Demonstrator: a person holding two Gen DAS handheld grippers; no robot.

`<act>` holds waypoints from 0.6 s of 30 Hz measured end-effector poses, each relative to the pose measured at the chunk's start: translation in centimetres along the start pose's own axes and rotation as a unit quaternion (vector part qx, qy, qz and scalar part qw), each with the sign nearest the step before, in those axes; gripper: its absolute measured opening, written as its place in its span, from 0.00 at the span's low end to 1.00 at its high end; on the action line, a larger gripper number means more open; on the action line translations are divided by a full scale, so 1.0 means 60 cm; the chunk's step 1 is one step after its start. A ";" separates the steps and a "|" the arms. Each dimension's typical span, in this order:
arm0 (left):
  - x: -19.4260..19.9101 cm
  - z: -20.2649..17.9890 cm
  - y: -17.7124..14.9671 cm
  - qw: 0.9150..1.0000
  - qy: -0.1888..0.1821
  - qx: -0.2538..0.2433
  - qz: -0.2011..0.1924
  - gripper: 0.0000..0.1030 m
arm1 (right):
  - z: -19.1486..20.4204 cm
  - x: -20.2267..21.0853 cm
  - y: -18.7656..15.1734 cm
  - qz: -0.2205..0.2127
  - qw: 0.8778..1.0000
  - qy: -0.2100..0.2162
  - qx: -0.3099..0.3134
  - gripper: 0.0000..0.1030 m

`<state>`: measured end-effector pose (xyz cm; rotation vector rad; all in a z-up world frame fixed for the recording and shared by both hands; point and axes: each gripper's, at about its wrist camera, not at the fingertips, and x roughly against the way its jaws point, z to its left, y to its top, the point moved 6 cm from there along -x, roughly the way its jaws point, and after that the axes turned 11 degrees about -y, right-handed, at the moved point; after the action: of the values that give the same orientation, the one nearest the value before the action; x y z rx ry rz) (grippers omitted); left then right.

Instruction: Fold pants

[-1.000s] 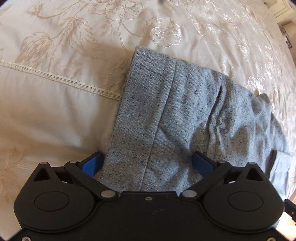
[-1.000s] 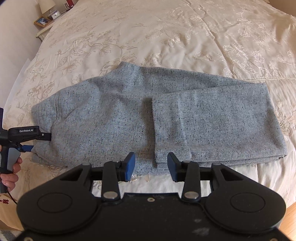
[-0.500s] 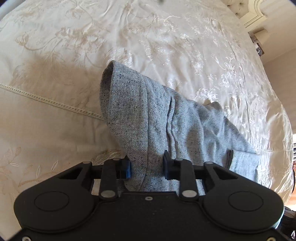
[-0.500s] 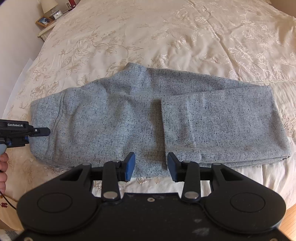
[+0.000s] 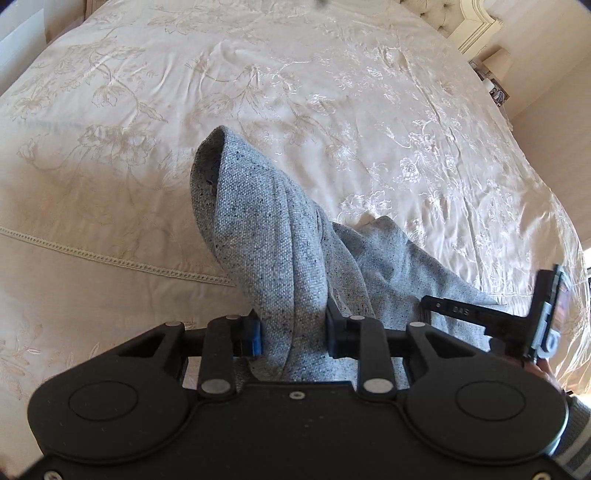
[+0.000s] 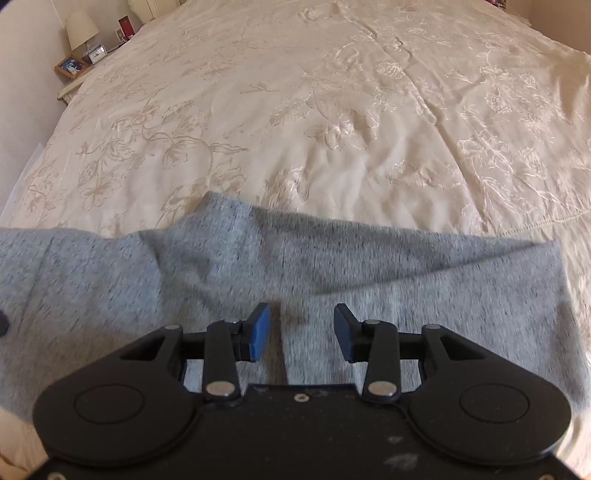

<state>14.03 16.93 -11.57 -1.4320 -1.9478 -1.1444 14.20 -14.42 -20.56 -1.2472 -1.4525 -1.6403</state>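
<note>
The grey speckled pants (image 6: 258, 266) lie partly folded across the near side of the bed. My left gripper (image 5: 291, 334) is shut on a bunched fold of the pants (image 5: 266, 236) and holds it lifted off the bed, so the cloth hangs in a ridge. My right gripper (image 6: 301, 332) is open and empty, low over the middle of the pants near the edge of the folded-over leg. The right gripper also shows at the right of the left wrist view (image 5: 480, 314).
The cream embroidered bedspread (image 6: 332, 110) covers the whole bed, with a lace seam (image 5: 110, 254) near the front. A nightstand with a lamp (image 6: 79, 33), a clock and a picture frame stands at the far left.
My left gripper closed on the pants fold and lifted it off the bed. My right gripper dropped closer to the pants, still open.
</note>
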 end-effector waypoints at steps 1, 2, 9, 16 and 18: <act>0.001 -0.004 0.000 1.000 0.005 -0.003 0.000 0.37 | 0.002 -0.031 0.010 0.015 1.000 -0.005 0.003 0.39; 0.002 -0.009 0.001 1.000 0.009 -0.006 -0.001 0.37 | 0.004 -0.058 0.015 0.030 0.999 -0.011 0.006 0.39; 0.011 -0.087 -0.001 0.999 0.036 -0.036 -0.010 0.37 | -0.013 -0.053 0.026 0.012 0.999 0.017 0.031 0.39; -0.006 -0.239 -0.010 0.993 0.061 -0.099 -0.020 0.36 | -0.070 -0.048 -0.100 0.083 0.993 0.072 0.047 0.39; -0.022 -0.302 -0.016 0.990 0.058 -0.123 -0.022 0.35 | -0.076 -0.043 -0.104 0.058 0.990 0.101 0.078 0.39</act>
<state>11.66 1.07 -3.00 -1.4135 -1.8157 -1.4975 8.44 -17.89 -25.16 -1.0263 -1.3307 -1.4975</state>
